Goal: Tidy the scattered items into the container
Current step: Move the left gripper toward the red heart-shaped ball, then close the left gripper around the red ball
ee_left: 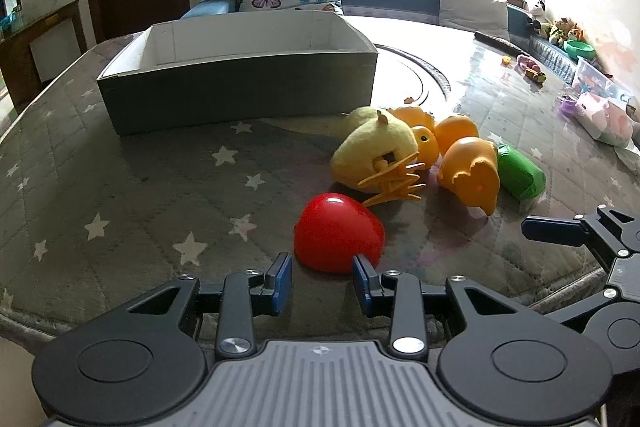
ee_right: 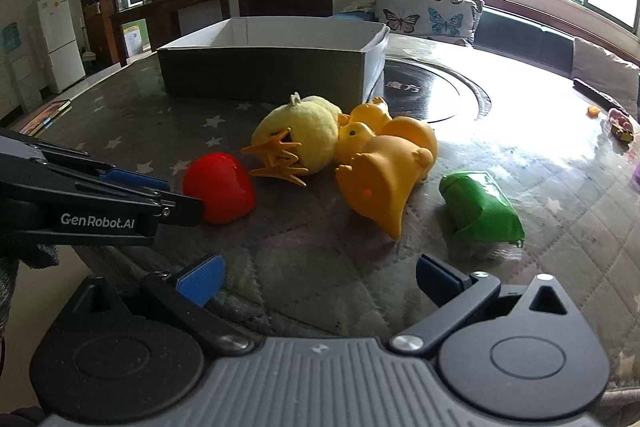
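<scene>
From your left wrist camera, the left hand-held gripper (ee_left: 322, 277) stands partly open with nothing pinched; the glossy red heart-shaped plastic toy (ee_left: 338, 233) lies at twelve o'clock, just beyond the blue pads, its right lobe near the right pad. The open grey cardboard box (ee_left: 240, 89) waits at eleven o'clock, well apart, on the star-patterned quilted worktop (ee_left: 120, 195).

From your right wrist camera, the right hand-held gripper (ee_right: 320, 279) is spread wide and empty. The red toy (ee_right: 220, 187) sits at ten o'clock, with your left hand-held gripper (ee_right: 176, 197) already at it, so the left is nearer. The crumpled green foil packet (ee_right: 482, 207) lies at one o'clock, nearer your right.
</scene>
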`<state>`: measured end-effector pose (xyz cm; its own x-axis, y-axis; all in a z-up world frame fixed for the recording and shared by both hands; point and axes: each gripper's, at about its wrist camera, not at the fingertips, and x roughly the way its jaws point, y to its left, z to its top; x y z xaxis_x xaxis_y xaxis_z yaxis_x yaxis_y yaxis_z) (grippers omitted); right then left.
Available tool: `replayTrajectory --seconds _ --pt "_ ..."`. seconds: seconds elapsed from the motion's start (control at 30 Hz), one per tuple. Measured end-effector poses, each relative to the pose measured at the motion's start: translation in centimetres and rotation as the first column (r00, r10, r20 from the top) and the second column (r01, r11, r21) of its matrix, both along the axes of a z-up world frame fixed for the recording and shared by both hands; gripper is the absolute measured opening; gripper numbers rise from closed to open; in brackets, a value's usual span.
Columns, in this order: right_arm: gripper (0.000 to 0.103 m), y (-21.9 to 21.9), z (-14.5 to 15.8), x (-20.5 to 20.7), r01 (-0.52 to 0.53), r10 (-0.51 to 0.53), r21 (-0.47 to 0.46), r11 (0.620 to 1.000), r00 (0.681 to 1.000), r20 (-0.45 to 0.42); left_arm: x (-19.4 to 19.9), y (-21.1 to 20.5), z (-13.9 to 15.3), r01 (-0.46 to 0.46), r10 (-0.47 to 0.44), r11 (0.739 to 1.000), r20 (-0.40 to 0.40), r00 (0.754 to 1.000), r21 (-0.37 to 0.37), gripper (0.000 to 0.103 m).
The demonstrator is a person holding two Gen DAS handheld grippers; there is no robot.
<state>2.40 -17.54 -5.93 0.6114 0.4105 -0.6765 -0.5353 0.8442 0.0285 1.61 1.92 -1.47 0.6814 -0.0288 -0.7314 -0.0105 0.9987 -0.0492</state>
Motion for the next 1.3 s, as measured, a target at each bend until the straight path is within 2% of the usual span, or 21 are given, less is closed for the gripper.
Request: replayTrajectory --seconds 0.4,0.73,1.03,1.3 --pt "0.099 1.3 0.4 -0.1 -0.086 0.086 0.013 0.996 0.996 0.007 -0.1 0.6 0.8 0.007 -0.006 1.0 0.015 1.0 -0.025 0.037" --pt "0.095 2.4 0.8 -0.1 -0.147 0.147 0.031 0.989 0.989 0.018 0.2 1.5 1.5 0.02 -0.018 0.997 0.026 0.999 -0.077 0.037" --pt "0.09 3.8 0.6 0.5 -0.2 0.199 0.034 0.979 0.98 0.015 0.9 2.2 2.0 0.061 -0.058 0.993 0.032 0.998 -0.099 0.037" --pt "0.079 5.2 0.0 1.5 -0.246 0.246 0.038 0.968 0.969 0.001 2.1 2.3 1.9 0.106 -0.106 0.988 0.007 0.994 -0.108 0.037"
